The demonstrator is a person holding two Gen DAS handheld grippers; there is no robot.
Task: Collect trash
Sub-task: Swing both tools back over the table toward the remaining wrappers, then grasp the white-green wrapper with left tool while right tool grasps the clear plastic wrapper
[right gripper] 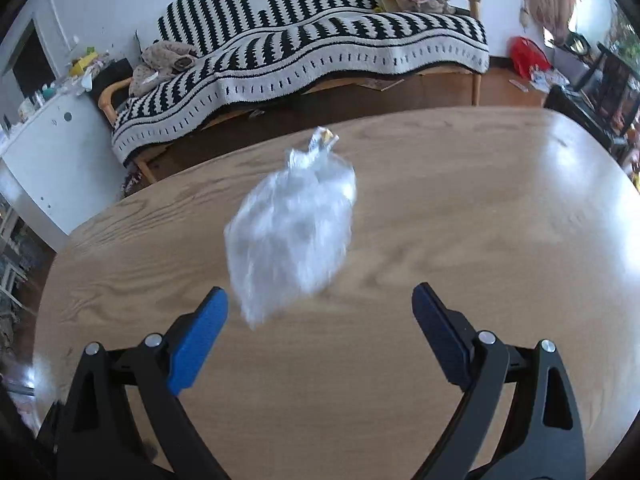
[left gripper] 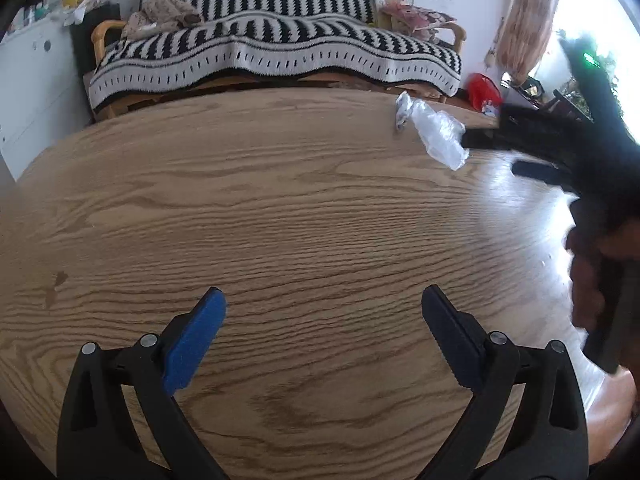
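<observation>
Left gripper (left gripper: 322, 300) spread wide, blue-padded fingers (left gripper: 196, 340) over bare wooden table (left gripper: 280, 208), nothing between them. Ahead and far to the right of it, crumpled clear plastic bag (left gripper: 438, 132) lying near the table's far edge, touching a small crinkled wrapper (left gripper: 402, 112) on its far side. Right gripper (left gripper: 490, 156) just beside the bag on the right, blurred, with a hand (left gripper: 588, 272) on its grip.

Right gripper (right gripper: 320, 300) also wide apart, holding nothing. Directly ahead of its fingers (right gripper: 198, 344), slightly left of centre, the plastic bag (right gripper: 292, 232) on the table (right gripper: 460, 240), blurred; whether the fingertips touch it cannot be told. The wrapper (right gripper: 324, 138) beyond the bag, at the table's far edge.

Farther off, bench under a black-and-white striped blanket (right gripper: 320, 44); a red bag (right gripper: 526, 56) on the floor, right.
</observation>
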